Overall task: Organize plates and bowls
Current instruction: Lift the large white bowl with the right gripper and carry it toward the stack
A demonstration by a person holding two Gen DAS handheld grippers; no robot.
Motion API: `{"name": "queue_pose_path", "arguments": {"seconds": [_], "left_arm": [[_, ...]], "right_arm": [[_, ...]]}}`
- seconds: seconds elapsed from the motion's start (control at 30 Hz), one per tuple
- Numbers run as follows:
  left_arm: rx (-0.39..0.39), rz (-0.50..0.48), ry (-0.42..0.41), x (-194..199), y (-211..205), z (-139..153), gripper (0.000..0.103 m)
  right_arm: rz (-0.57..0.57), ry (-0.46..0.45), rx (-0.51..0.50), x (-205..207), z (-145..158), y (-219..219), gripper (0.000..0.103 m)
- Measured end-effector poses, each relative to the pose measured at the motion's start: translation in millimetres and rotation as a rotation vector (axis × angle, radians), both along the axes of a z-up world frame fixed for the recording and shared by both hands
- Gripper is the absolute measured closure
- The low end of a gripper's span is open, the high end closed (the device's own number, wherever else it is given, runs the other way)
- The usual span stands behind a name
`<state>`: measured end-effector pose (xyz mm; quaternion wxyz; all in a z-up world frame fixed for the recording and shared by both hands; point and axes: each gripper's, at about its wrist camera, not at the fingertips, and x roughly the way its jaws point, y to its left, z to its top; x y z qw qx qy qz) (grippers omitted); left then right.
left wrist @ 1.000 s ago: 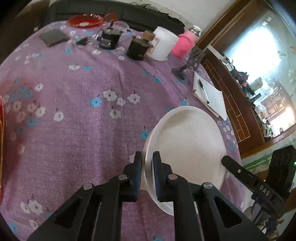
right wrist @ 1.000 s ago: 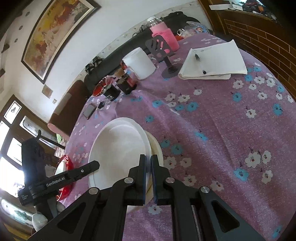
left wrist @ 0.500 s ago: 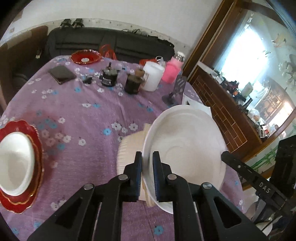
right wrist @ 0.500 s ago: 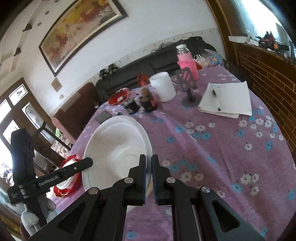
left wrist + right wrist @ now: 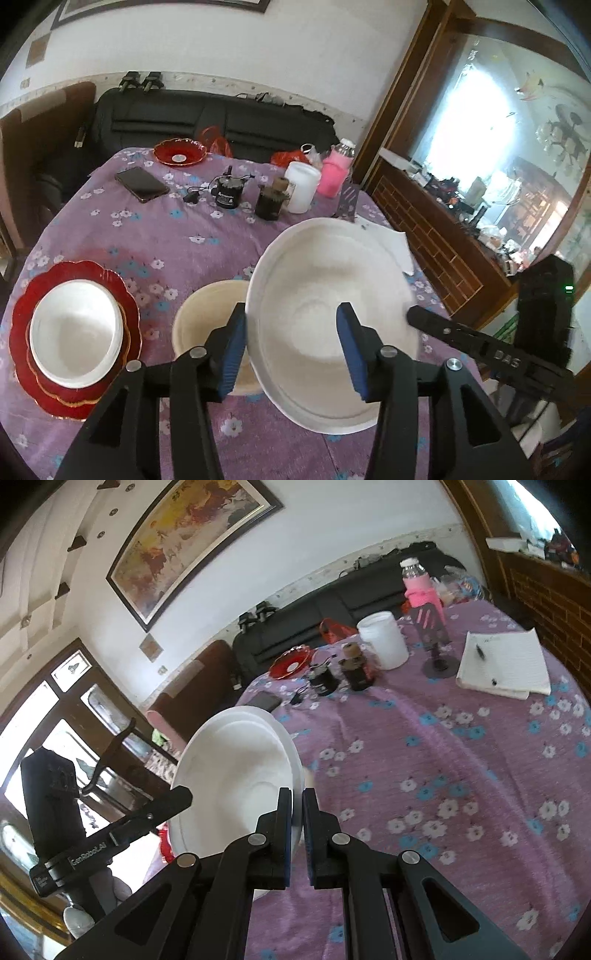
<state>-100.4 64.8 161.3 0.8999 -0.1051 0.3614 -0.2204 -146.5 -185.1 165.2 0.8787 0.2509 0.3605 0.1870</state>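
Observation:
A large white plate [image 5: 332, 310] hangs tilted above the purple flowered table [image 5: 192, 236]. My right gripper [image 5: 296, 797] is shut on its rim, with the white plate [image 5: 236, 768] stretching away to the left. My left gripper [image 5: 290, 332] has its jaws opening: the plate's near rim lies between the blue pads [image 5: 232, 343], and they no longer press on it. Below the plate a cream bowl [image 5: 207, 325] rests on the cloth. At the left edge a white bowl [image 5: 75, 332] sits on a red scalloped plate [image 5: 22, 317].
Across the far side are a phone [image 5: 141, 183], a red dish [image 5: 180, 152], two small dark jars [image 5: 228, 192], a white jar [image 5: 302, 186] and a pink bottle [image 5: 334, 177]. A notebook with a pen [image 5: 506, 664] and a phone stand [image 5: 432, 635] lie to the right.
Both grippers lifted the white plate off the cream bowl and tilted it. The left jaws, shut on the rim before, have spread apart. The red plate with the white bowl came into view.

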Motion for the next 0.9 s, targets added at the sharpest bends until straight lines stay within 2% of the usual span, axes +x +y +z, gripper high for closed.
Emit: {"name": "queue_pose_path", "arguments": {"seconds": [0.17,0.33,0.47,0.63,0.73,0.87,0.9], "left_arm": [[-0.026,-0.011,0.027,-27,12,-12,0.057],[0.028,0.028,0.048,-62,23,-44,0.057],[0.042,0.056,0.131,-73,35,-77,0.057],[0.037,0.098,0.254,-66,53,-117,0.057],[0.029,0.108,0.268,-66,58,-124,0.057],[0.023,0.121,0.267,-64,60,-125,0.057],[0.022,0.121,0.269,-63,60,-126,0.057]], "right_arm": [[0.035,0.049,0.048,-18,-20,4,0.095],[0.079,0.096,0.002,-40,-46,26,0.095],[0.11,0.112,-0.064,-53,-64,45,0.095],[0.131,0.157,-0.112,-55,-88,64,0.093],[0.107,0.151,-0.16,-55,-92,68,0.091],[0.1,0.155,-0.153,-52,-95,67,0.061],[0.095,0.153,-0.154,-52,-95,67,0.057]]}}
